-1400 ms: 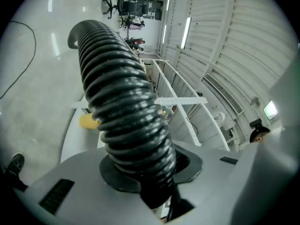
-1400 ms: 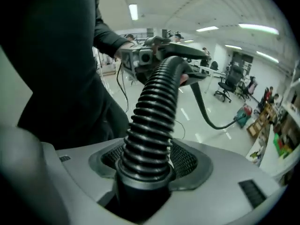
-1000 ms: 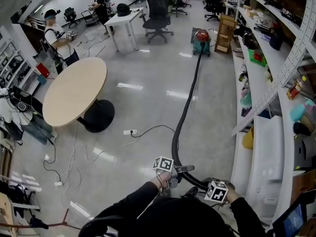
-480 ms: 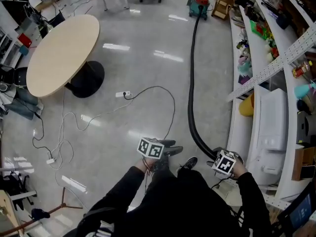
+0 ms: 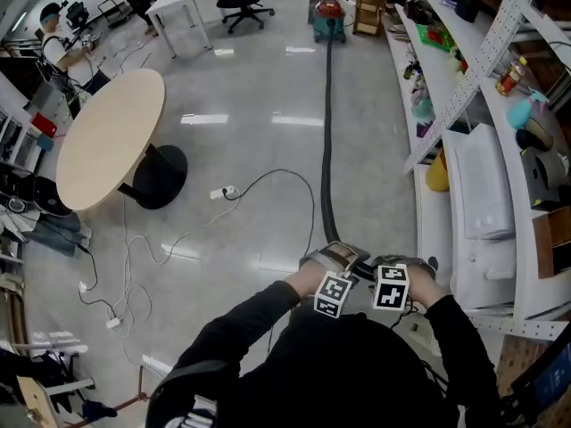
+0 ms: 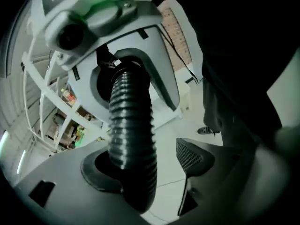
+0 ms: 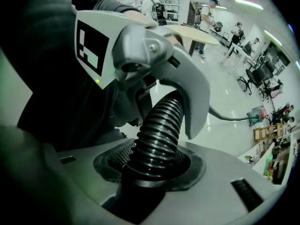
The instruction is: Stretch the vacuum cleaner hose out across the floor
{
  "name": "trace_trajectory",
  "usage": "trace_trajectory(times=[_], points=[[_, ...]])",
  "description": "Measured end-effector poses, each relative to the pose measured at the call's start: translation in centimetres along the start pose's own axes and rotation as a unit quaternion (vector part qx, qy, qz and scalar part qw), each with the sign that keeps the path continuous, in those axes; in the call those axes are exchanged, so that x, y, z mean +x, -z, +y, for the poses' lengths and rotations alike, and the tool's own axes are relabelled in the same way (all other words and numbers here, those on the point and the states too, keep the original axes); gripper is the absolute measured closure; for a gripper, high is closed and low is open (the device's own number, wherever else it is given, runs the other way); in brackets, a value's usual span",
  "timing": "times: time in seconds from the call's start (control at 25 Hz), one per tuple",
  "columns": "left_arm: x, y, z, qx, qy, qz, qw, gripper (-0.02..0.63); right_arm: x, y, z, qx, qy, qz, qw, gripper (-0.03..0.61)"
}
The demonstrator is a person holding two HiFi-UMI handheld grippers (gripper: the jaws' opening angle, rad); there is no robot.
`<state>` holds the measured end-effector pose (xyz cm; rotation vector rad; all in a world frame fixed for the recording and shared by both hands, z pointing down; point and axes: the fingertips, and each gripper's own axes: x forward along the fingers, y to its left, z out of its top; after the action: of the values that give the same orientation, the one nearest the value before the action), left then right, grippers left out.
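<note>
Final pull, by the look of it: the hose (image 5: pixel 326 132) runs nearly straight ahead to the vacuum (image 5: pixel 328 12), its near end clamped in the right gripper (image 5: pixel 401 270) and lying loose between the left gripper's (image 5: pixel 342 259) jaws, which have just been opening wide; the next move likely calls for laying it flat.

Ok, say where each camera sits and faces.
Head view: on the head, facing steeply down along the hose to the vacuum cleaner; shows sleeves, left claw, right claw.
Left gripper view: on the left claw, facing the hose between jaws that have just been opening; right claw, dark clothing beyond.
Right gripper view: on the right claw, facing the hose it grips; left claw, sleeve beyond.
Shared: the hose.
</note>
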<state>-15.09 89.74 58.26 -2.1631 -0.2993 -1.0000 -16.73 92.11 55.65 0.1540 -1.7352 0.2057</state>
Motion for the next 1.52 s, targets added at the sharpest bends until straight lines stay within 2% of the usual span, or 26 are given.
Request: trace_trajectory(times=[0.08, 0.16, 0.24, 0.32, 0.4, 0.44, 0.56, 0.64, 0.68, 0.72, 0.8, 0.84, 0.88, 0.96, 1.0, 1.04, 1.08, 1.12, 1.16, 1.2, 1.24, 1.28, 1.32, 1.36, 1.44, 1.52], points=[[1.3, -2.5, -0.8, -0.009, 0.002, -0.009, 0.9999, 0.270, 0.2, 1.4, 1.5, -0.016, 0.011, 0.010, 1.000, 0.383], [2.4, -4.1, -1.7, -0.001, 0.010, 0.006, 0.9999, 0.488, 1.1, 3.2, 3.5, -0.008, 0.011, 0.000, 1.000, 0.383], [3.7, -5.7, -3.1, 0.014, 0.031, 0.033, 0.9989, 0.488, 2.0, 5.0, 5.2, 0.011, 0.021, -0.027, 0.999, 0.383], [5.0, -6.4, -3.8, 0.034, 0.033, 0.066, 0.9967, 0.489, 2.3, 6.5, 5.2, 0.003, 0.093, -0.056, 0.994, 0.383], [6.2, -5.8, -3.8, 0.048, 0.027, 0.096, 0.9939, 0.489, 1.5, 7.2, 4.1, -0.027, 0.206, -0.096, 0.973, 0.359], [6.5, -5.2, -3.8, 0.055, 0.023, 0.110, 0.9921, 0.490, 1.0, 7.4, 3.9, -0.034, 0.243, -0.122, 0.962, 0.353], [6.3, -3.7, -3.3, 0.081, 0.008, 0.139, 0.9870, 0.492, -2.1, 7.7, 5.2, -0.006, 0.271, -0.238, 0.933, 0.331], [5.7, -3.5, -2.4, 0.061, -0.006, 0.135, 0.9889, 0.492, -6.3, 8.8, 6.0, 0.040, 0.296, -0.332, 0.895, 0.322], [5.3, -3.4, -1.8, 0.036, -0.015, 0.130, 0.9907, 0.492, -8.7, 10.2, 6.1, 0.082, 0.315, -0.376, 0.868, 0.322], [4.9, -3.2, -1.2, 0.008, -0.026, 0.125, 0.9918, 0.492, -11.1, 12.1, 6.0, 0.140, 0.334, -0.416, 0.834, 0.322], [3.9, -2.4, 0.1, -0.045, -0.054, 0.117, 0.9906, 0.492, -14.7, 17.2, 5.8, 0.292, 0.347, -0.488, 0.746, 0.349], [3.2, -2.0, 0.8, -0.070, -0.071, 0.112, 0.9887, 0.492, -15.5, 19.5, 6.0, 0.370, 0.327, -0.515, 0.701, 0.382], [2.3, -1.8, 1.6, -0.094, -0.088, 0.103, 0.9863, 0.492, -15.7, 21.2, 6.4, 0.437, 0.287, -0.544, 0.656, 0.437], [0.4, -1.8, 2.6, -0.129, -0.117, 0.078, 0.9815, 0.492, -15.6, 21.7, 7.0, 0.525, 0.175, -0.619, 0.557, 0.471], [-0.4, -1.9, 2.6, -0.139, -0.130, 0.065, 0.9796, 0.492, -16.0, 21.0, 6.7, 0.544, 0.125, -0.657, 0.507, 0.471], [-1.0, -2.1, 2.6, -0.144, -0.141, 0.051, 0.9783, 0.492, -16.7, 19.9, 6.1, 0.549, 0.086, -0.689, 0.464, 0.469], [-1.6, -2.5, 2.4, -0.144, -0.150, 0.037, 0.9775, 0.492, -17.8, 18.7, 5.1, 0.546, 0.060, -0.717, 0.429, 0.402], [-2.0, -2.9, 2.1, -0.140, -0.157, 0.025, 0.9773, 0.492, -18.9, 17.7, 4.1, 0.541, 0.043, -0.740, 0.398, 0.274], [-2.4, -3.3, 1.8, -0.134, -0.163, 0.014, 0.9775, 0.492, -20.1, 16.8, 3.1, 0.537, 0.030, -0.759, 0.368, 0.219], [-2.6, -3.5, 1.3, -0.128, -0.166, 0.005, 0.9777, 0.492, -21.3, 16.0, 2.4, 0.531, 0.021, -0.774, 0.344, 0.192], [-2.9, -3.6, 0.8, -0.124, -0.170, -0.003, 0.9776, 0.492, -22.6, 15.0, 2.1, 0.521, 0.019, -0.785, 0.333, 0.187], [-3.1, -3.5, 0.4, -0.123, -0.175, -0.011, 0.9768, 0.492, -23.8, 13.8, 2.3, 0.506, 0.025, -0.792, 0.341, 0.187], [-3.4, -3.3, 0.1, -0.124, -0.183, -0.018, 0.9752, 0.492, -25.0, 12.1, 3.0, 0.485, 0.040, -0.793, 0.367, 0.201], [-3.5, -2.9, -0.2, -0.125, -0.194, -0.023, 0.9727, 0.491, -25.9, 10.1, 3.9, 0.462, 0.058, -0.788, 0.403, 0.319], [-3.8, -1.7, -0.4, -0.132, -0.224, -0.014, 0.9655, 0.477, -27.0, 5.5, 6.0, 0.421, 0.083, -0.770, 0.473, 0.361], [-4.9, 0.0, -0.3, -0.144, -0.264, 0.007, 0.9538, 0.427, -26.8, 1.2, 7.4, 0.395, 0.098, -0.748, 0.524, 0.396]])
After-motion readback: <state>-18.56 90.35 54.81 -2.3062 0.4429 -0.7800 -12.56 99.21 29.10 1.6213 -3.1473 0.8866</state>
